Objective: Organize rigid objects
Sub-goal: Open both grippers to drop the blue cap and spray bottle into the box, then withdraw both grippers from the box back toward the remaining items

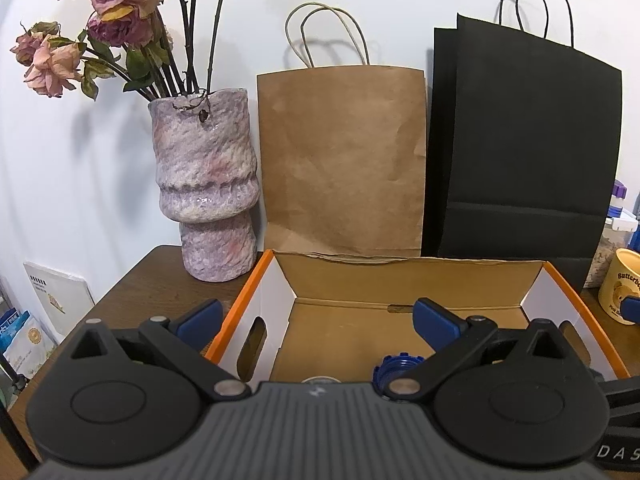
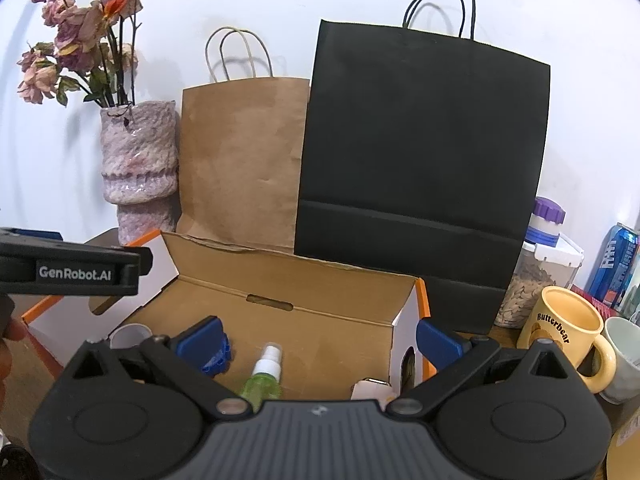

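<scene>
Two jaws spread wide, orange-edged cardboard box, green spray bottle inside

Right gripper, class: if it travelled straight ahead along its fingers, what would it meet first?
Probably the open cardboard box: the open right gripper points slightly downward into it, so the box's floor or brown back wall comes first, past the green spray bottle. Depth is uncertain.

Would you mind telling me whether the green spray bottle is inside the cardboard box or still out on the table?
Inside: the green spray bottle lies on the floor of the open cardboard box.
</scene>
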A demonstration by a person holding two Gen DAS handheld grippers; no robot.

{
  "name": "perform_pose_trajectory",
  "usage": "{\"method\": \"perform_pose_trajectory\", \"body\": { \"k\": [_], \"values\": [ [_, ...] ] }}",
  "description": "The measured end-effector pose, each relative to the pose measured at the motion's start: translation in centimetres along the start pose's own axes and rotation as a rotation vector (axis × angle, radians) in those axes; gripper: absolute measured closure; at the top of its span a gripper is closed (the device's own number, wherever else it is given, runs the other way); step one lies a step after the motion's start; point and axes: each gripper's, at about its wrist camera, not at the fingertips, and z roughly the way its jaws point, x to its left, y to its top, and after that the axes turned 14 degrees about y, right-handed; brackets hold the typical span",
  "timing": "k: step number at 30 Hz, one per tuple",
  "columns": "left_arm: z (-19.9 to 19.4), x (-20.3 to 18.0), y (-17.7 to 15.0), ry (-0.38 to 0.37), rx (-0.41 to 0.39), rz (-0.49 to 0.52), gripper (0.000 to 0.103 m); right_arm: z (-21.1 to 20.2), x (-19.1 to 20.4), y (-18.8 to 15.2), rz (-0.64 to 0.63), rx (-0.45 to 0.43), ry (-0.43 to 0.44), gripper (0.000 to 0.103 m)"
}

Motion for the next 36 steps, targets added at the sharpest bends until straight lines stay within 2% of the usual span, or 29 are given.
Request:
{"method": "perform_pose_trajectory", "body": {
  "k": [17,36],
  "values": [
    [-3.0,1.4,-0.7,0.002,-0.018,-0.025,0.0,-3.9,1.4,-0.4,-0.03,-0.044,0.01,0.0],
    [-8.2,3.4,-3.0,-0.014,-0.022,-0.034,0.0,-9.8,3.3,-2.7,-0.024,-0.06,0.021,0.0]
  ]
}}
